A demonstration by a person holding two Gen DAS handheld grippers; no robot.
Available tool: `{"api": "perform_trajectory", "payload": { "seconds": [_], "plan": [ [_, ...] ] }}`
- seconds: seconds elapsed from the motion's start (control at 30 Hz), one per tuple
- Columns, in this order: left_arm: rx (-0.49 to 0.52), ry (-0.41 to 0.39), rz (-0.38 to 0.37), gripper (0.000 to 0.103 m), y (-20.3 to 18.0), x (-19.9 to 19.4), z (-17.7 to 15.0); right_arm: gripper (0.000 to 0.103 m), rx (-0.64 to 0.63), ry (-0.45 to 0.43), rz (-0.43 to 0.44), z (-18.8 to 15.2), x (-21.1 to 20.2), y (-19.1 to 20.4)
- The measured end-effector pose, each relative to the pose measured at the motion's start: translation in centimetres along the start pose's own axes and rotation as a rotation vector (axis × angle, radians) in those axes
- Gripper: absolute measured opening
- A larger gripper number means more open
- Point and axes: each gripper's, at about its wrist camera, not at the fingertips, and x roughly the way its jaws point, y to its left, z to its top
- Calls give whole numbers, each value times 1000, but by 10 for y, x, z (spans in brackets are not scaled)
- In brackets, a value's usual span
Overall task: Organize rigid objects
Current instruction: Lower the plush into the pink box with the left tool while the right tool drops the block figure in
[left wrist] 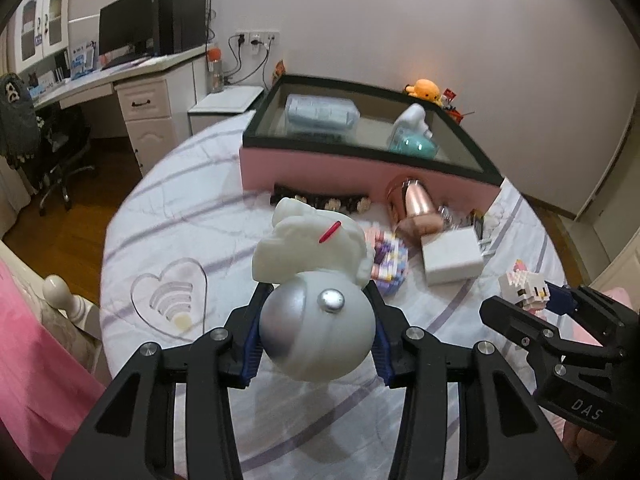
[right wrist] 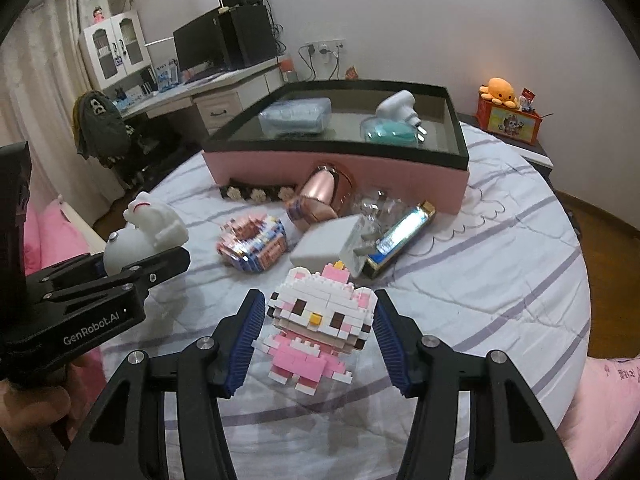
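Note:
My left gripper (left wrist: 317,294) is shut on a white figurine with a silver-grey ball base (left wrist: 316,332) and holds it above the striped bedsheet. The same figurine (right wrist: 140,232) shows at the left of the right wrist view. My right gripper (right wrist: 319,300) is shut on the head of a pink-and-white brick cat figure (right wrist: 320,316), one blue pad on each side. That cat figure (left wrist: 520,286) also appears at the right in the left wrist view. Beyond both stands a pink box with a black rim (left wrist: 320,172), open at the top.
Inside the box lie a blue packet (left wrist: 320,112) and a white plug on a teal item (left wrist: 412,132). In front of it are a flowered hair clip (left wrist: 320,200), rose-gold bottle (left wrist: 412,204), white charger (left wrist: 452,256), pastel brick block (left wrist: 388,260), gold bar (right wrist: 404,232). A clear heart dish (left wrist: 172,300) lies left.

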Motion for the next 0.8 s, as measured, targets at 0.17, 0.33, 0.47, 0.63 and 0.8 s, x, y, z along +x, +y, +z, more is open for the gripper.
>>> {"api": "perform_trajectory", "payload": {
  "seconds": [0.17,0.33,0.47,0.63,0.8],
  "plan": [
    [12,-29,-27,45,-3,-9,23,56,-1,-32,31,21,-8,-3],
    [24,-72,-33,45,-5,-13,55,56,-20,-78,43,52,-15,-4],
    [31,-99,-42,45,-8,-9,84,56,-27,-119,45,85,-15,-10],
    [44,-121,-47,45,-14,6,122,56,-20,-138,37,124,-1,-23],
    [42,-116,-45,45,-19,39,154,56,0,-110,20,154,32,-40]
  ]
}}
